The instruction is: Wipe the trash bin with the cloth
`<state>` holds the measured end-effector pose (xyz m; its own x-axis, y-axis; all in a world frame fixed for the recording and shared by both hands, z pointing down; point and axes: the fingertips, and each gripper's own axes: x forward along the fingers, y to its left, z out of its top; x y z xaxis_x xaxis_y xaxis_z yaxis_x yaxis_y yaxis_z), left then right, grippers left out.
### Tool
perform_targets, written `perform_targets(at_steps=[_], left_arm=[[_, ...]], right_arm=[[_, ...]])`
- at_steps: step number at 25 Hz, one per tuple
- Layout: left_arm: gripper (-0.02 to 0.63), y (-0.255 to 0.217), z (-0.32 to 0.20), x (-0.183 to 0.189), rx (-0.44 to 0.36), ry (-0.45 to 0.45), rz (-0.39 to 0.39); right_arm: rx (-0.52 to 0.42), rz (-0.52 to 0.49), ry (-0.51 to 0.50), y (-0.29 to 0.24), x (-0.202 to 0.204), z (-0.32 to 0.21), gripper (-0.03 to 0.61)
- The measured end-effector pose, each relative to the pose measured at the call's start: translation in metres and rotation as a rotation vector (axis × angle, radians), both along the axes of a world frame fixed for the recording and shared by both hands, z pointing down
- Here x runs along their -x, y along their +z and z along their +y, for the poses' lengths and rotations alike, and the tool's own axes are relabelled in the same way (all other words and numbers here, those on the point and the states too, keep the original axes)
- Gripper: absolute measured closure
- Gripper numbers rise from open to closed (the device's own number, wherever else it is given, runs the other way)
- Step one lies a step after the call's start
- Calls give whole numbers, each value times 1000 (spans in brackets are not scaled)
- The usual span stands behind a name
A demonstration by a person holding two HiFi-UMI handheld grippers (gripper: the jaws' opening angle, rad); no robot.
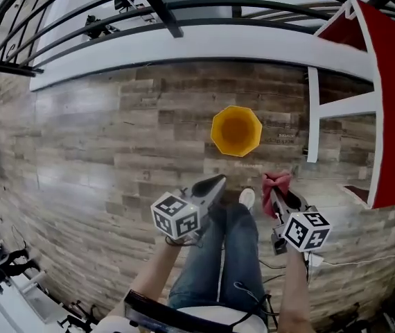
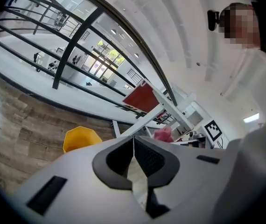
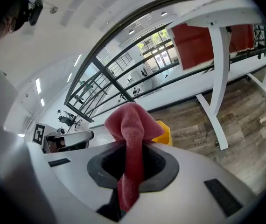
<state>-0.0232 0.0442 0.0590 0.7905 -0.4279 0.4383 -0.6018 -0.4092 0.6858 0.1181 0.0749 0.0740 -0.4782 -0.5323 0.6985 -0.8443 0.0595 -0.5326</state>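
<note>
Red cloth [image 3: 129,120] gripped for wiping, yellow trash bin [image 1: 235,131] not yet touched.
The right tongs [image 3: 132,146] pinch the cloth by a fold, leaving a loose bunch past the tips as a wiping pad. The left tongs [image 2: 133,143] are pressed together and empty. The bin stands upright on the floor [image 1: 100,151], ahead of both tips.

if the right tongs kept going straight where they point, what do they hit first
Probably the bin: it sits just behind the cloth clamped in the right tongs, nothing between. They tilt down, so the floor short of it is possible; depth is unclear.
</note>
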Motion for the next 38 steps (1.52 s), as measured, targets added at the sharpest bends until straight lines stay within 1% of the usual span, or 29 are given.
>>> perform_targets(at_steps=[5, 9, 11, 13, 15, 17, 20, 21, 22, 23, 24, 27, 29, 31, 33, 35, 37, 38], left_arm=[[609, 86, -10, 13, -20, 36, -80], [609, 151, -13, 13, -2, 82, -82], [609, 178, -15, 13, -21, 102, -93], [609, 201, -18, 11, -57, 134, -106], [609, 219, -20, 8, -100, 177, -104], [609, 229, -22, 4, -161, 236, -93], [605, 237, -31, 2, -305, 332, -123], [588, 241, -32, 1, -353, 375, -141], [554, 246, -31, 0, -393, 426, -157], [515, 252, -29, 0, -425, 479, -174], [497, 259, -27, 0, -451, 526, -192], [487, 275, -26, 0, -539, 609, -256], [482, 285, -24, -1, -595, 661, -290], [476, 297, -17, 1, -627, 733, -330], [474, 308, -13, 5, -663, 797, -402], [474, 313, -15, 7, -712, 839, -479], [474, 318, -17, 6, -744, 876, -542], [474, 322, -17, 5, -753, 900, -575]], right_arm=[[-13, -5, 9, 71, 5, -8, 534], [-55, -2, 18, 119, 0, -19, 534], [-84, -9, 26, 137, -2, -25, 534], [-125, -22, 22, 151, -2, -31, 534], [-171, -25, 2, 167, -3, -36, 535], [-219, -27, -29, 183, -3, -41, 534], [-304, -44, -50, 206, -7, -54, 534], [-332, -48, -45, 213, -10, -59, 534], [-360, -49, -36, 219, -14, -63, 534], [-390, -49, -24, 224, -18, -67, 535], [-420, -50, -10, 228, -23, -71, 534], [-514, -66, 28, 235, -32, -80, 534], [-570, -79, 30, 238, -34, -83, 534], [-614, -79, 17, 241, -32, -83, 534], [-656, -72, -2, 242, -29, -79, 534], [-701, -74, -14, 241, -30, -76, 534], [-729, -100, -13, 242, -31, -75, 535], [-729, -117, -13, 244, -30, -74, 535]])
